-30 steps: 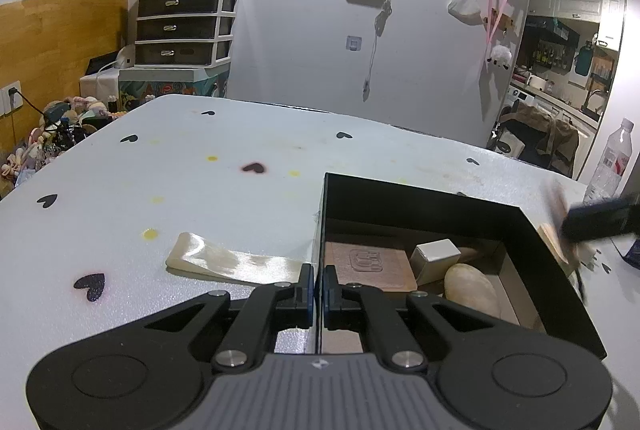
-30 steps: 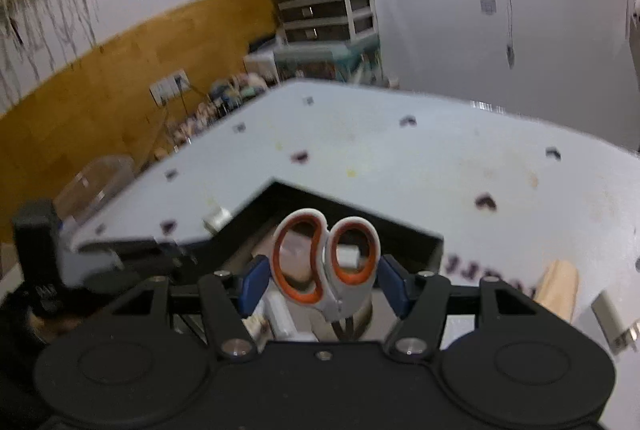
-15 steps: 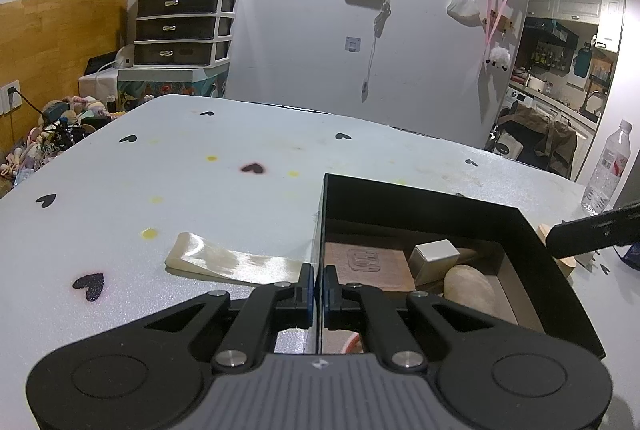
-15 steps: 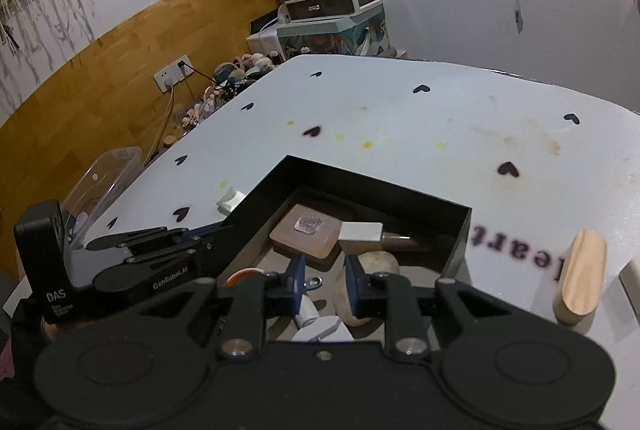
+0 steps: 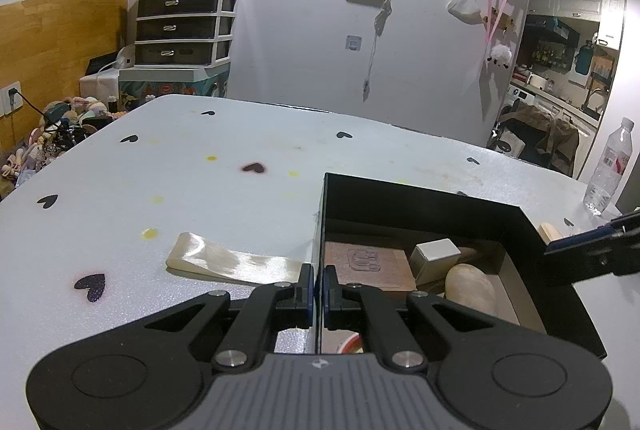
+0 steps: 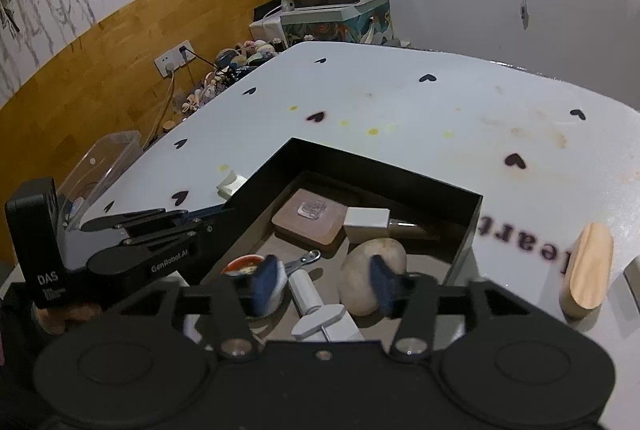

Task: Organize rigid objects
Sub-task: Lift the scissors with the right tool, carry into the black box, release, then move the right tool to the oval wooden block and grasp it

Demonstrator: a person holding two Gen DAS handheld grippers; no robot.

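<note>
My left gripper (image 5: 318, 286) is shut on the left wall of an open black box (image 5: 420, 201), and from the right wrist view it (image 6: 216, 213) reaches in from the left. The box (image 6: 474, 226) holds a brown square pad (image 6: 310, 216), a white block (image 6: 366, 224), a pale egg-shaped stone (image 6: 372, 270), orange-handled scissors (image 6: 242, 266) and a white plunger-like piece (image 6: 308, 296). My right gripper (image 6: 324, 280) hovers over the box's near end. Its jaws are opening and no object sits between the pads. A wooden oval block (image 6: 586, 266) lies on the table to the right of the box.
A glossy cream strip (image 5: 236, 264) lies on the white heart-printed table (image 5: 200, 169) left of the box. A water bottle (image 5: 610, 165) stands at the far right edge. A clear plastic tub (image 6: 104, 165) sits off the table's left side.
A second ago my right gripper held the orange-handled scissors over the box. The scissors now lie in the box, and the right jaws have shut and come apart again. The left gripper has not moved.
</note>
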